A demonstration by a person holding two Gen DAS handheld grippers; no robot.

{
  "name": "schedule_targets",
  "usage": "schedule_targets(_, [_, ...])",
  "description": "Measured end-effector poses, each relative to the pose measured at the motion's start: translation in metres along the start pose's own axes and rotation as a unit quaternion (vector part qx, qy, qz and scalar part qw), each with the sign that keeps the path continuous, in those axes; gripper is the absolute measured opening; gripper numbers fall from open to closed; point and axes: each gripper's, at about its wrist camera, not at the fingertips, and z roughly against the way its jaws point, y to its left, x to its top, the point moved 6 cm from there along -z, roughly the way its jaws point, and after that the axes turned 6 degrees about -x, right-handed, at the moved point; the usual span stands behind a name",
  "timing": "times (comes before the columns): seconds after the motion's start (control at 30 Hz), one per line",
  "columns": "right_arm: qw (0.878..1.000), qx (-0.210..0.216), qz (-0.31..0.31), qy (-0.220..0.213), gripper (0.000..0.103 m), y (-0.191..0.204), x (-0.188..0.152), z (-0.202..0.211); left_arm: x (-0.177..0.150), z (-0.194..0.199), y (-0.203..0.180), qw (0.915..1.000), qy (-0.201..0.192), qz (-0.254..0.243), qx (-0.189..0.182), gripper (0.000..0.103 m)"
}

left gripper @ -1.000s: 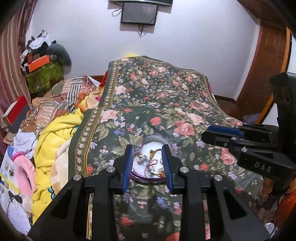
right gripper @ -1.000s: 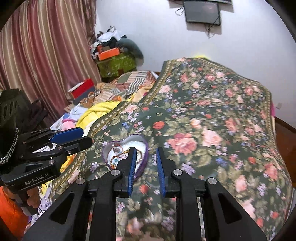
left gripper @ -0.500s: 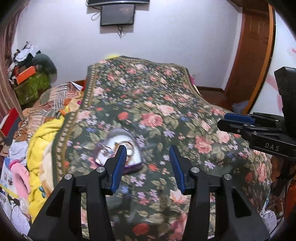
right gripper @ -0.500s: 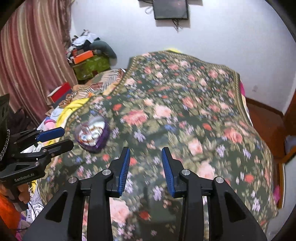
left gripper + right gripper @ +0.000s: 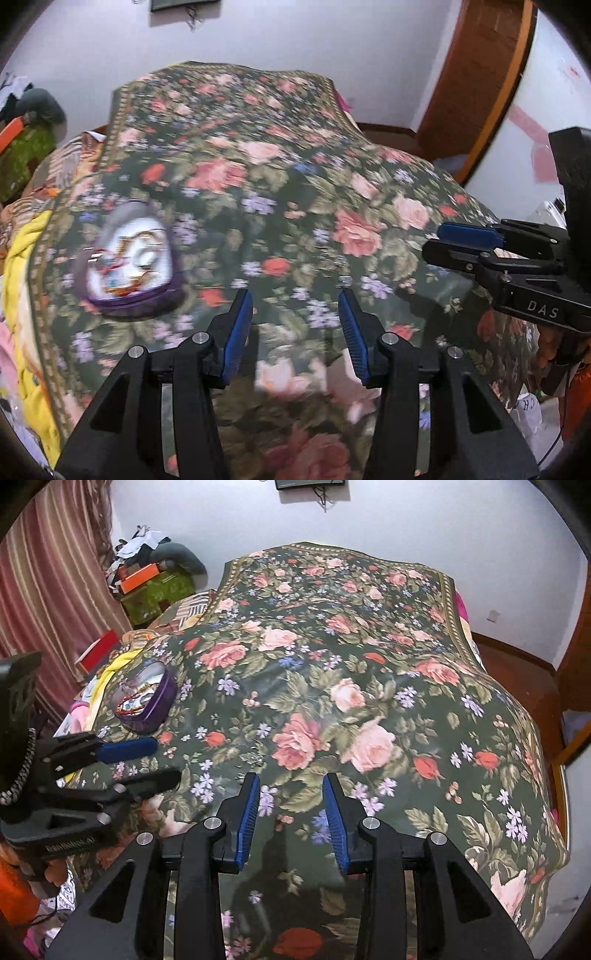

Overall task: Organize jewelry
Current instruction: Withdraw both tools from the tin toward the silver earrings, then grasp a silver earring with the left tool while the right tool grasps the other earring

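Both my left claw (image 5: 295, 328) and right claw (image 5: 290, 808) hang spread and empty over the bed (image 5: 369, 672). The heart-shaped tin (image 5: 146, 698) sits near its left edge, jewelry (image 5: 135, 698) tangled inside, probably light chains, though blur hides detail. I'd pinch the stiff purple wall; loose strands will slip.

**Around the bed**

A dark green floral bedspread (image 5: 332, 672) fills the middle of the frame. Upper left, a striped pink curtain (image 5: 55, 572) hangs beside a green box (image 5: 159, 594) topped with an orange box (image 5: 140, 576). A wall screen (image 5: 310, 483) sits top centre. Yellow cloth (image 5: 22, 280) lies at the left edge; a wooden door (image 5: 476, 74) stands upper right.
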Motion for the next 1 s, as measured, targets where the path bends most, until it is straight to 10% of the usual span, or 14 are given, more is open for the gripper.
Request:
schedule_targets(0.2, [1.0, 0.004, -0.01, 0.002, 0.032, -0.009, -0.002, -0.002, 0.001, -0.034, -0.021, 0.999, 0.031, -0.016, -0.028, 0.045])
schedule_targets(0.4, [1.0, 0.012, -0.009, 0.008, 0.032, -0.007, -0.002, -0.008, -0.003, -0.065, -0.026, 0.9977, 0.058, -0.017, -0.03, 0.019])
schedule_targets(1.0, [0.998, 0.031, 0.026, 0.044, 0.032, 0.022, 0.011, -0.048, 0.009, -0.061, 0.012, 0.9996, 0.022, 0.015, -0.007, 0.006])
